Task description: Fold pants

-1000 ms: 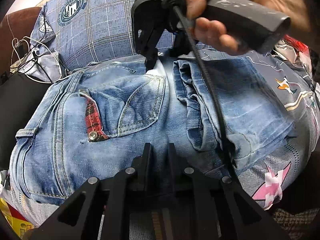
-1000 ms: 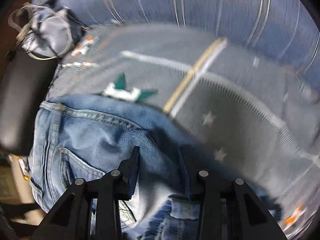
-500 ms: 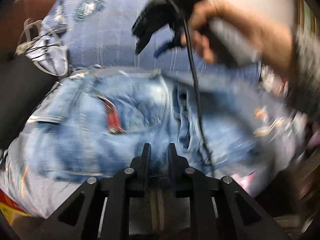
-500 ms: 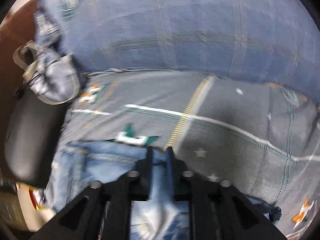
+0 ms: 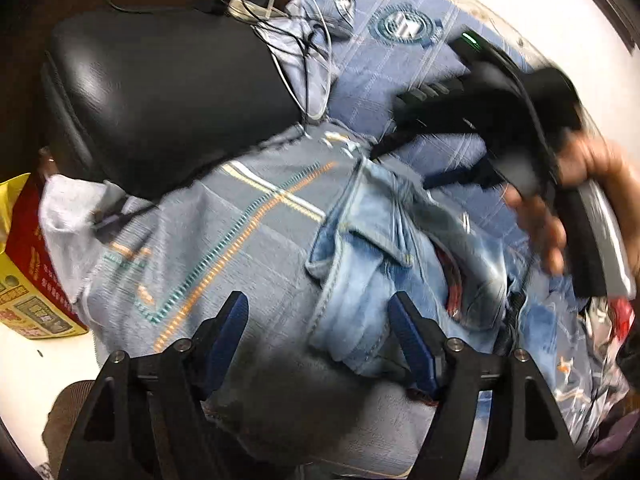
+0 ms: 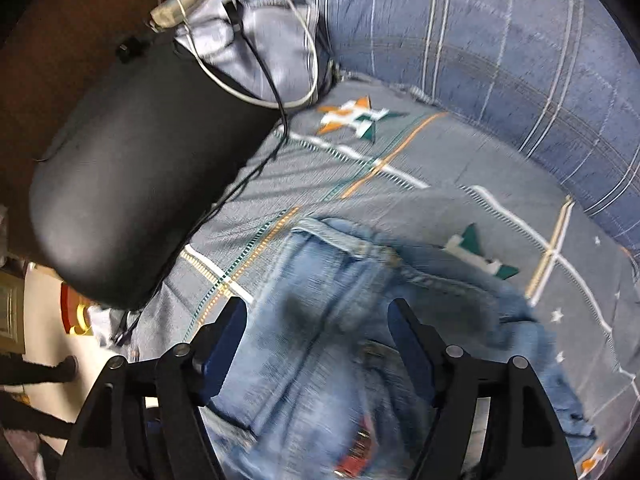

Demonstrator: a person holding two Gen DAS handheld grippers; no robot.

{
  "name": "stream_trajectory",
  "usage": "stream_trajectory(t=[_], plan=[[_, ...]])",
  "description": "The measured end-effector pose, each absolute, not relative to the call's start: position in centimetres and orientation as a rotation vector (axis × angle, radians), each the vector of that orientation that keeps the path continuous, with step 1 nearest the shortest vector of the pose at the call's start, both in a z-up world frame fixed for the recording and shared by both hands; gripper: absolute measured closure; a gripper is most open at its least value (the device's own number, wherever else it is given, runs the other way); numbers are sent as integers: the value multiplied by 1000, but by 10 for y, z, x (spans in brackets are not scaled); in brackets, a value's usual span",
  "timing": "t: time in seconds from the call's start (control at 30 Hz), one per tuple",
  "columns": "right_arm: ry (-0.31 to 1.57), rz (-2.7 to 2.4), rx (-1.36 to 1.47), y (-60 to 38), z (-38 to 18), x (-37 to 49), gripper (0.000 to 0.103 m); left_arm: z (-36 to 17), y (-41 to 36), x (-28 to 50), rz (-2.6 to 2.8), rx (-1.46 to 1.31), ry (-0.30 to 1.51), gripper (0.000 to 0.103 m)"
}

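Both grippers spread wide, nothing between the fingers. Left gripper [image 5: 318, 332] hovers over the near edge of the seat cover [image 5: 224, 240] — its right finger sits over the jeans' left edge, its left finger over bare cover. Right gripper [image 6: 316, 338] hangs directly above the jeans [image 6: 340, 320], jaws apart, denim visible through the gap but not pinched.

Jeans [image 5: 392, 264] lie bunched in a loose folded pile on the grey patterned cover, right of centre in the left wrist view, waistband and pocket edge up, a bit of red lining [image 5: 452, 284] showing. In the right wrist view the pile fills the near middle, with star prints on the cover just beyond it.

Right hand [image 5: 568, 204] and its gripper body show far right in the left wrist view, blurred, above the jeans' far side.

Black padded armrest [image 6: 132, 184] on the left, white and black cables [image 6: 280, 80] draped over its far end. Blue plaid cushion [image 6: 500, 48] far right. Yellow-red box [image 5: 28, 276] at the near left, on the floor beside the seat.
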State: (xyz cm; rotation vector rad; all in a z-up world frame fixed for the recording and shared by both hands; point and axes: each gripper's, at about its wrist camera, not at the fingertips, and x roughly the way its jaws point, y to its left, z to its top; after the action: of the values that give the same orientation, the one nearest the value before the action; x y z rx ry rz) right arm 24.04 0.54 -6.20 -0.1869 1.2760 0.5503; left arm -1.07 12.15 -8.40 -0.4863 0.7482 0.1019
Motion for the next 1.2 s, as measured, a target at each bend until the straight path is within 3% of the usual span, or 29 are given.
stream_trajectory(t=[0.33,0.4,0.43,0.47,0.5,0.53,0.6,0.63,0.97,1.2], plan=[[1363,409,-499,71,-112,235,15,-109,92,9,-25,-490,820,29],[1382,379,-558,77,-123,236,14,-114,97,13,-75,-542,841,45],[1392,373,-591,79,-130,235,15,-115,97,14,-119,-561,851,66],[1381,378,-604,80,-131,234,15,-113,97,14,-124,-554,849,76],[1372,392,-604,80,-129,232,25,-108,92,13,-137,-522,832,83],[1361,398,-614,80,-124,229,57,-104,87,10,-141,-488,821,85],[1326,388,-637,74,-114,226,83,-92,78,5,-145,-430,783,87],[1319,396,-622,68,-109,225,90,-85,74,2,-155,-416,763,87],[1195,519,-379,6,-23,198,96,-23,16,-25,-288,-314,655,87],[1106,546,-150,-95,24,188,96,6,-60,-32,-393,-160,631,87]])
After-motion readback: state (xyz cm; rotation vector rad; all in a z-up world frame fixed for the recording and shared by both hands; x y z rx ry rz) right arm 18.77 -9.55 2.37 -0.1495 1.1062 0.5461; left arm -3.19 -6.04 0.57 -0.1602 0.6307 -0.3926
